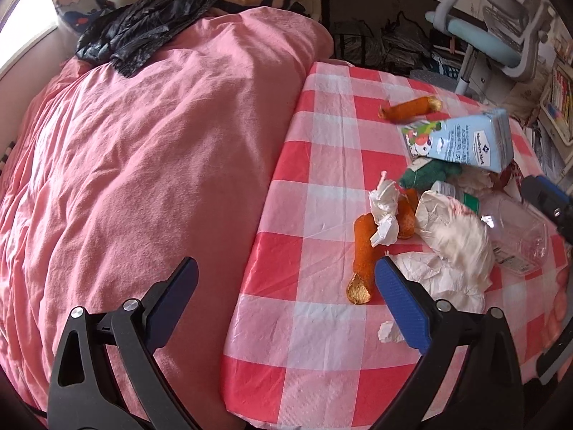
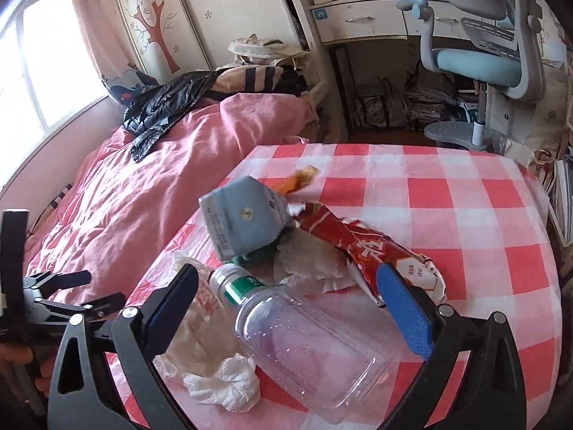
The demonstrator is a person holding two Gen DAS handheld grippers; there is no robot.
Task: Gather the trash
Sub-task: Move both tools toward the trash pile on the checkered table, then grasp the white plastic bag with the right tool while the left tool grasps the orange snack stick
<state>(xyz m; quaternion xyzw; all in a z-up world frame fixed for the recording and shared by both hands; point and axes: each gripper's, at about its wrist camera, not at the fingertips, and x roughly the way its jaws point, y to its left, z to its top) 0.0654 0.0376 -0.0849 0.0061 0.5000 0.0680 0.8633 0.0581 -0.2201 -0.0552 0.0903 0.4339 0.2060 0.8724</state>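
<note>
Trash lies on a red-checked tablecloth [image 1: 322, 193]: a blue-grey carton [image 1: 465, 139] [image 2: 243, 222], a clear plastic bottle [image 2: 304, 344] [image 1: 515, 236] on its side, crumpled tissues [image 1: 385, 211] [image 2: 222, 381], orange peels [image 1: 361, 251], a red wrapper [image 2: 376, 251] and a green cloth [image 1: 426, 175]. My left gripper [image 1: 286, 286] is open above the table's left edge, with nothing between its fingers. My right gripper [image 2: 288, 292] is open, its jaws on either side of the bottle's neck end. A black trash bag [image 1: 143, 32] [image 2: 161, 104] lies on the pink bed.
A pink duvet [image 1: 143, 179] covers the bed left of the table. A blue-grey desk chair [image 2: 494, 57] and a white desk [image 2: 358, 21] stand behind the table. Bags sit on the floor under the desk. The left gripper shows at the right wrist view's left edge.
</note>
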